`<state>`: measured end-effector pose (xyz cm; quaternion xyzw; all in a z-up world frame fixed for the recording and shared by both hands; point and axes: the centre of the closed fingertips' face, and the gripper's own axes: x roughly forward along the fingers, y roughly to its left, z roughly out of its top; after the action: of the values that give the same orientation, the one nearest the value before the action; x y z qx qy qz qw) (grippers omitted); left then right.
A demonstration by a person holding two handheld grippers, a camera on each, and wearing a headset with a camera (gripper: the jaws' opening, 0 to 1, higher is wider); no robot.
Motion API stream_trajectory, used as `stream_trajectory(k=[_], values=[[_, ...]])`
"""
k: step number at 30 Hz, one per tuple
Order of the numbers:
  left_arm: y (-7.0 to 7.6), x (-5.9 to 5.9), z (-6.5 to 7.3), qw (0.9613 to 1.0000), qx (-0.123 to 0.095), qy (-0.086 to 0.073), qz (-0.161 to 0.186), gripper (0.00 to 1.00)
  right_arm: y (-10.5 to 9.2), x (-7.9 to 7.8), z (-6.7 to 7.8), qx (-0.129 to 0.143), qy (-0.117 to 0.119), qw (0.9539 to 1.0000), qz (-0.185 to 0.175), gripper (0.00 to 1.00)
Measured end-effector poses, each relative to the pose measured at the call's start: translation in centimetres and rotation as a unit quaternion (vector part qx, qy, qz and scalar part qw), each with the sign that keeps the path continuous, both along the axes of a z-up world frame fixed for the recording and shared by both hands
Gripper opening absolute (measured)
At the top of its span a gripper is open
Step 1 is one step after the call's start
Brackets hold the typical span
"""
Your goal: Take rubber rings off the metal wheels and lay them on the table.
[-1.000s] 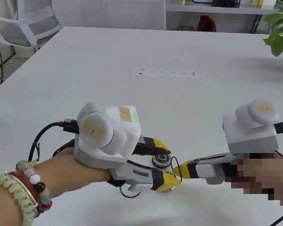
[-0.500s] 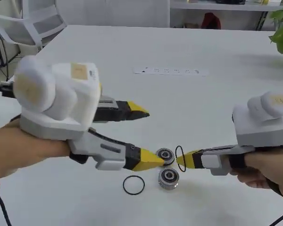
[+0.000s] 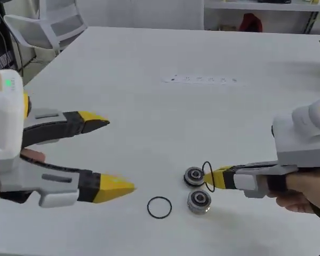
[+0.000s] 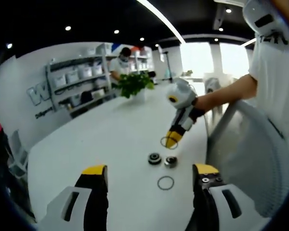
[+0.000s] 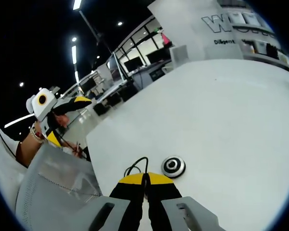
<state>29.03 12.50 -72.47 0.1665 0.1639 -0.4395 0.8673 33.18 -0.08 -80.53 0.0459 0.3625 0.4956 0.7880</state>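
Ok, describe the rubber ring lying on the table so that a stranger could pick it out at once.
On the white table, near the person's edge, two metal wheels sit close together. Just left of the nearer wheel a thin black rubber ring lies flat and alone. The other ring stands upright, pinched in the right gripper beside the farther wheel.

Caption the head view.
Right hand-held gripper pinches a rubber ring beside two metal wheels; left hand-held gripper open; second ring on table.
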Motion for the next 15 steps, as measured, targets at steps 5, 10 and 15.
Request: stream_trajectory(k=[5, 10, 15], values=[[0.8, -1.5, -1.4, 0.999, -0.018, 0.03, 0.026, 0.76, 0.3, -0.2, -0.1, -0.01, -0.007, 0.9999, 0.006, 0.0], [1.1, -2.4, -3.0, 0.9971, -0.03, 0.049, 0.05, 0.84, 0.7, -0.2, 0.2, -0.01, -0.018, 0.9997, 0.011, 0.0], [1.3, -3.0, -4.4, 0.9961, -0.016, 0.066, 0.056, 0.86, 0.9, -0.2, 0.1, -0.016, -0.027, 0.9994, 0.014, 0.0]])
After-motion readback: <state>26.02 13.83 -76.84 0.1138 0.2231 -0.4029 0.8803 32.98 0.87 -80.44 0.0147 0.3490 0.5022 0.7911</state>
